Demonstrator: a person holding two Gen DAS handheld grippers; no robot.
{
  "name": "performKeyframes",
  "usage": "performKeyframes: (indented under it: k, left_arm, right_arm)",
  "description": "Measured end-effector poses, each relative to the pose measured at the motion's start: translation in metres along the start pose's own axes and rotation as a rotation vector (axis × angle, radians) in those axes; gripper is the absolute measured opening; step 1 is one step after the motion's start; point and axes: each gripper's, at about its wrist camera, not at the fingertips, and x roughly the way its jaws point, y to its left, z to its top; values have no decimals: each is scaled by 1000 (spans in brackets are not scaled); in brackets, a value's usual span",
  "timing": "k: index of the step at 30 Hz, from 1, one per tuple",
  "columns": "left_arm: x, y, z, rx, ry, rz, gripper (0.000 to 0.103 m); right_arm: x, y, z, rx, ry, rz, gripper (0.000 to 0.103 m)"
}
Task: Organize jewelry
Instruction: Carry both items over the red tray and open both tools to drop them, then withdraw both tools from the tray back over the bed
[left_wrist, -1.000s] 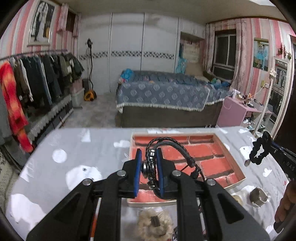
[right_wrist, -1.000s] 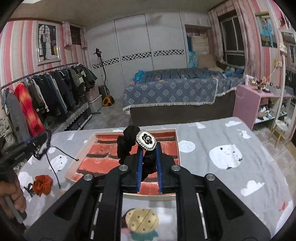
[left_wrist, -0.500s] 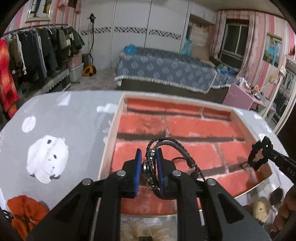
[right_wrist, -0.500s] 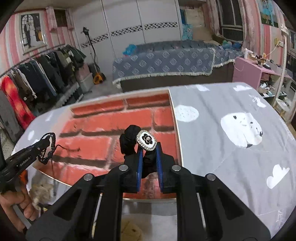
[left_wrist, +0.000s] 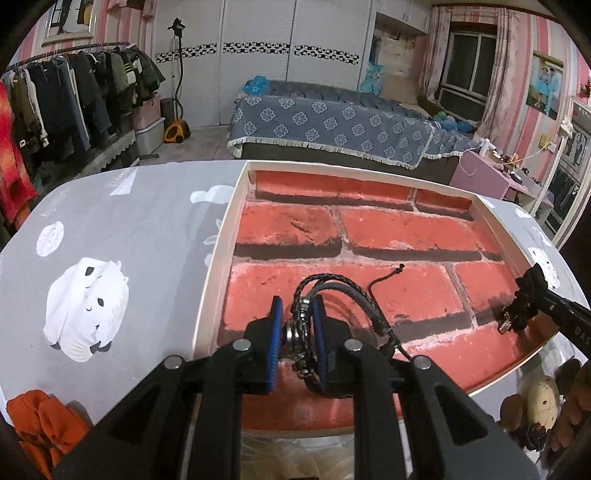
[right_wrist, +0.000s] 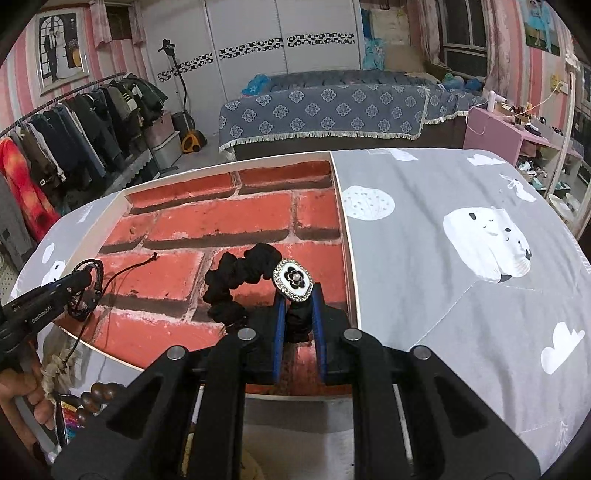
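Bracelet in left claw (over tray)

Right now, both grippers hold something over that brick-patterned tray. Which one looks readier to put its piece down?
Probably the left gripper: its braided bracelet sags low over the tray. The right gripper holds its black scrunchie raised above the floor.

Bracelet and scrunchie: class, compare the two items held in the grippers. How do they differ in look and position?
The bracelet is braided black cord with metal beads and a trailing string; the scrunchie is gathered black fabric with a jewelled flower charm. The bracelet sits in the left gripper near the tray's left side; the scrunchie sits in the right gripper near its right side. Both are black, clamped, over the tray.
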Motion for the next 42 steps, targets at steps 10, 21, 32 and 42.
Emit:
performKeyframes:
  k: [10,21,32,42]
  left_arm:
    - [-1,-2,0,-4,-16,13,39]
    - [-15,-3,1,6,-59,18,53]
    - [-78,5,16,-9,-153,19,56]
    - [-177,51,-48,18,-253,142,61]
  right_arm:
    - [-3,1,0,-5,-7,3,28]
    - [-31,-1,3,1,-85,14,48]
    - [-82,-6,19,1,-197,10,52]
    - [-162,-23,-56,-10,-260,1,71]
